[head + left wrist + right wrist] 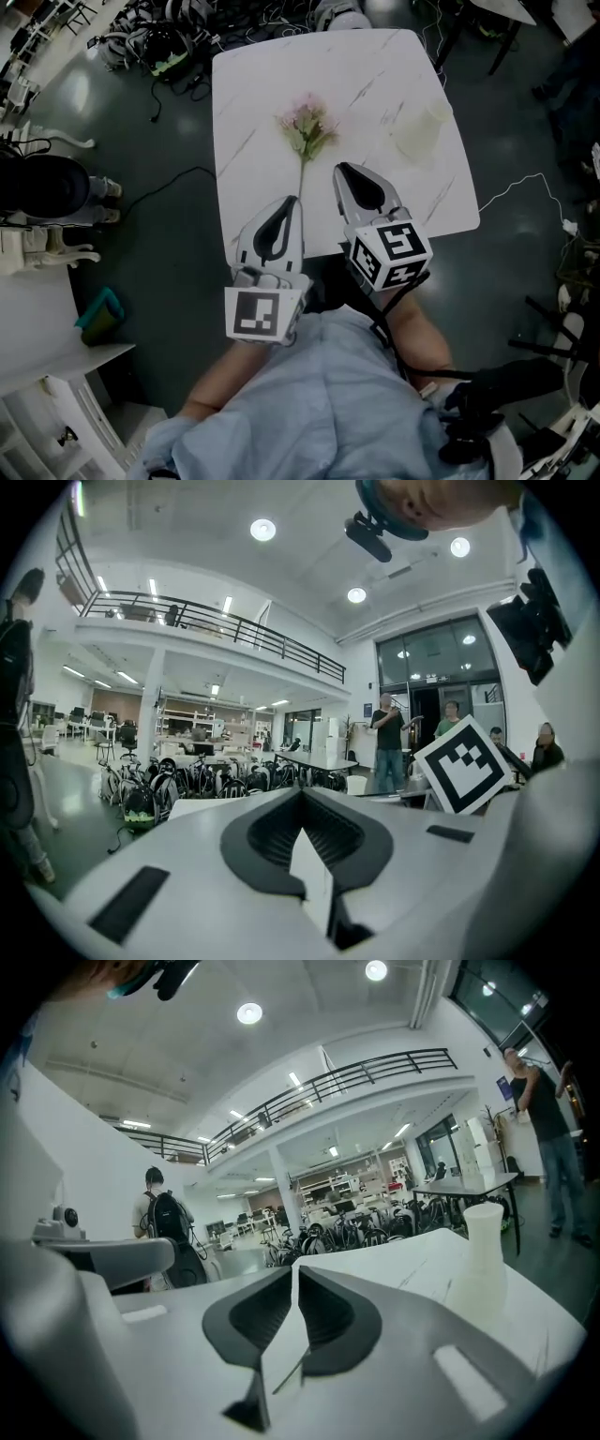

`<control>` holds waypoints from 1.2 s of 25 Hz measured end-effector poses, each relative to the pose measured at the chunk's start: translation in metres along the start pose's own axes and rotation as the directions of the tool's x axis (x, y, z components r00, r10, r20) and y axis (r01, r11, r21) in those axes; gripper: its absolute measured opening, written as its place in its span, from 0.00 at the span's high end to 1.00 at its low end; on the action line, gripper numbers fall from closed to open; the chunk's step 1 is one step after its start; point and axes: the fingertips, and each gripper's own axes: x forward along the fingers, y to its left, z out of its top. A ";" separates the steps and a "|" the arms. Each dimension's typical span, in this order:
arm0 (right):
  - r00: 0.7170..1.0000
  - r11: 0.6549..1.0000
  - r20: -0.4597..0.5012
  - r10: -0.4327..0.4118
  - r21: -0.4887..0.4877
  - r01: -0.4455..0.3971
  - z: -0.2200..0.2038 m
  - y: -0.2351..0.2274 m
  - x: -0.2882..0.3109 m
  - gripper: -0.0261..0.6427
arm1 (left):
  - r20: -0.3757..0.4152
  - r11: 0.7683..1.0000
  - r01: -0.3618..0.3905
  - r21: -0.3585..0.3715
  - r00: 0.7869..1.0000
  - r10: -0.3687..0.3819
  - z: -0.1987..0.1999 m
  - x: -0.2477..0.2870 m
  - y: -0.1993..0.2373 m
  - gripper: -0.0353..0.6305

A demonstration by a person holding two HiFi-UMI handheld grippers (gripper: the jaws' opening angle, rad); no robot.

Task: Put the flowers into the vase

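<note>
Progress: nothing placed yet as far as I can see. I read this as the approach stage, with no grasp made.
Flower [306, 127]: lies flat mid-table, bloom toward 12, stem [301, 178] running toward 6.
Vase [422, 131]: upright and empty. It sits at about 3 o'clock from the bloom, well apart from it and near the right side of the table [246, 112].
Left gripper [296, 201]: clenched with nothing between the jaws. It's over the near edge pointing at 12, and the stem end is just ahead of its tips.
Right gripper [339, 169]: clenched and empty too. It's just beside the stem on its 3 o'clock side. Its own view has the vase [483, 1260] at roughly 2.
Left to do: all of it, by my read. Open one gripper, pinch the stem, lift, stand it up and feed the stem into the vase mouth.
Edges: the near table edge at 6 runs under both grippers. The right edge at 3 is close behind the vase, so I'd guess a nudge that way could push it off.
Room: bare tabletop between flower and vase, so I have an open lane toward 2. The far half toward 12 is bare too.
Off-table: cables [169, 47] on the floor at 10–11 and white furniture [47, 253] at 9, both outside my path.
Risk: the vase looks light and its neck narrow. I'd brace it with the spare gripper.
</note>
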 end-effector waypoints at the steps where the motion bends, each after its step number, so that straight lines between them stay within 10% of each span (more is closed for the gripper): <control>1: 1.000 1.000 -0.006 0.010 0.006 -0.010 0.001 -0.006 0.007 0.95 | -0.011 1.000 -0.014 0.002 1.000 0.014 0.001 0.010 0.001 0.94; 18: 0.968 0.989 -0.227 0.109 0.120 -0.083 -0.046 -0.043 0.110 0.74 | -0.075 0.988 -0.140 -0.064 0.988 0.135 0.001 0.072 0.056 0.94; 30: 0.860 0.986 -0.506 -0.064 0.103 0.134 -0.138 -0.079 0.187 0.72 | -0.124 0.969 -0.138 -0.203 0.986 0.114 -0.028 0.094 0.135 0.94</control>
